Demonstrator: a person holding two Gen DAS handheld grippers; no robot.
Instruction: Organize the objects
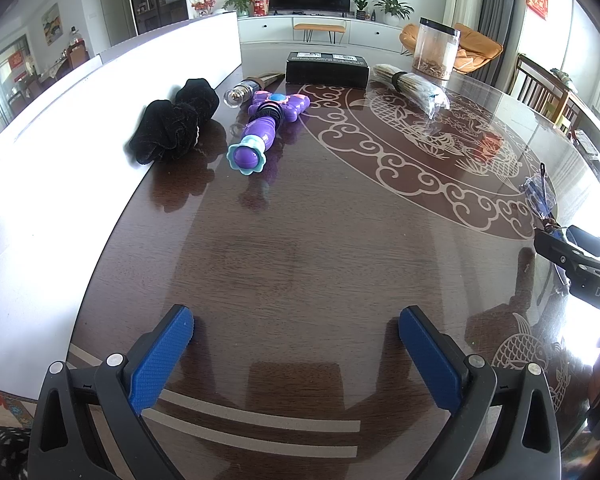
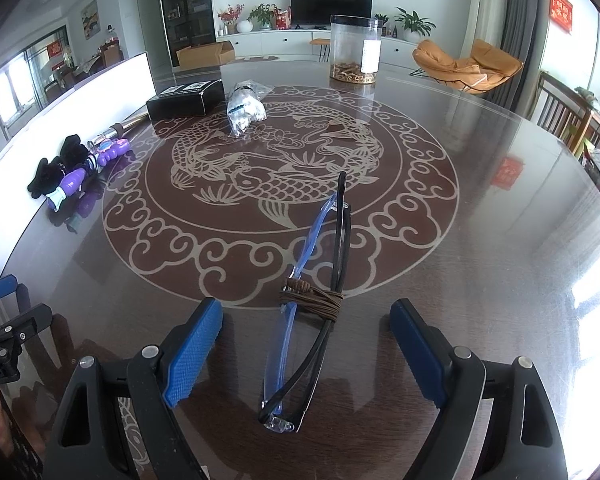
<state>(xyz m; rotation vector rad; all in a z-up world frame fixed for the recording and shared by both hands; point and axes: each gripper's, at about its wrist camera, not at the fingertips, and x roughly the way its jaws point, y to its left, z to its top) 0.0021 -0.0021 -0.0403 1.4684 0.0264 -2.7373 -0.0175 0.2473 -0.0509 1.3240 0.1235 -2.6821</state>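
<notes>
In the right wrist view, folded glasses with blue and black arms, wrapped with a brown cord, lie on the dark table between the fingers of my open right gripper. The fingers stand apart on either side, not touching them. My left gripper is open and empty over bare table. Ahead of it lie a purple toy wand and a black scrunchie bundle. The glasses show at the right edge of the left wrist view.
A black box, a wrapped bundle of sticks, a clear jar and a small glass bottle stand at the far side. A white board lines the table's left edge. Chairs stand to the right.
</notes>
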